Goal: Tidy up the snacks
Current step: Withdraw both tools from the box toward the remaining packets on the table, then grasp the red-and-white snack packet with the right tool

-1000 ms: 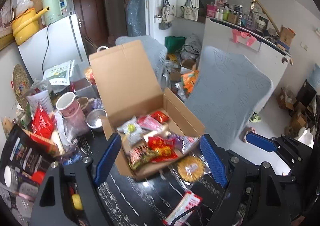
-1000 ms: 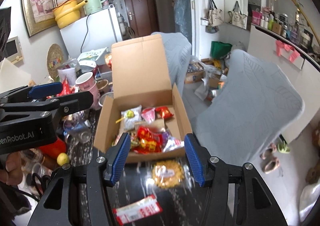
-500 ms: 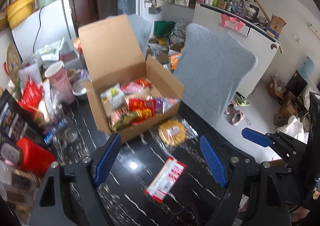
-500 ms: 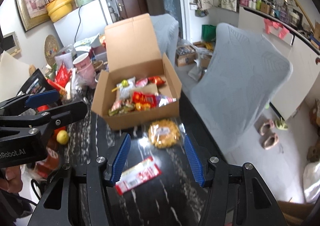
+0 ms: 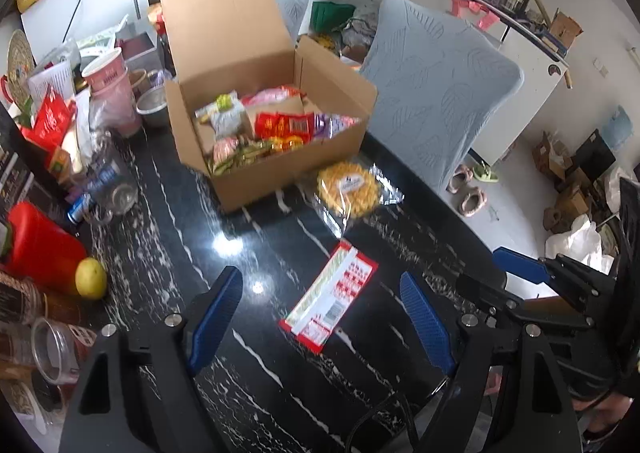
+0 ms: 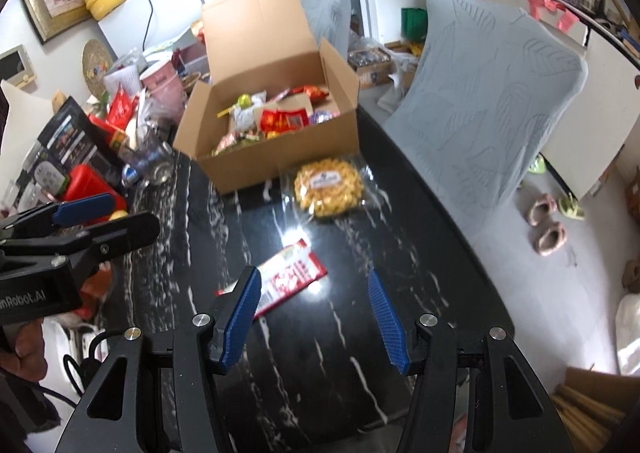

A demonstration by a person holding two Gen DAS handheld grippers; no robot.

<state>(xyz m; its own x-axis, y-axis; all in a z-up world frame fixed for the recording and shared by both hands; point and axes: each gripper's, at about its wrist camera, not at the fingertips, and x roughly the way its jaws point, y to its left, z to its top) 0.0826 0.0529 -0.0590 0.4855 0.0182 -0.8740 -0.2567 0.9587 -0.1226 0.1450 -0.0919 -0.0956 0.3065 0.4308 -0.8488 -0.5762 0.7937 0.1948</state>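
On the black marble table (image 5: 168, 221) my left gripper (image 5: 320, 313) and right gripper (image 6: 314, 315) both stood spread, empty. Red snack packet (image 5: 332, 293) lay flat between them; round yellow snack (image 5: 348, 189) just beside the cardboard box (image 5: 280, 169). Risk: pads might skid off a flat wrapper on glossy stone, or both tongs could collide over it.
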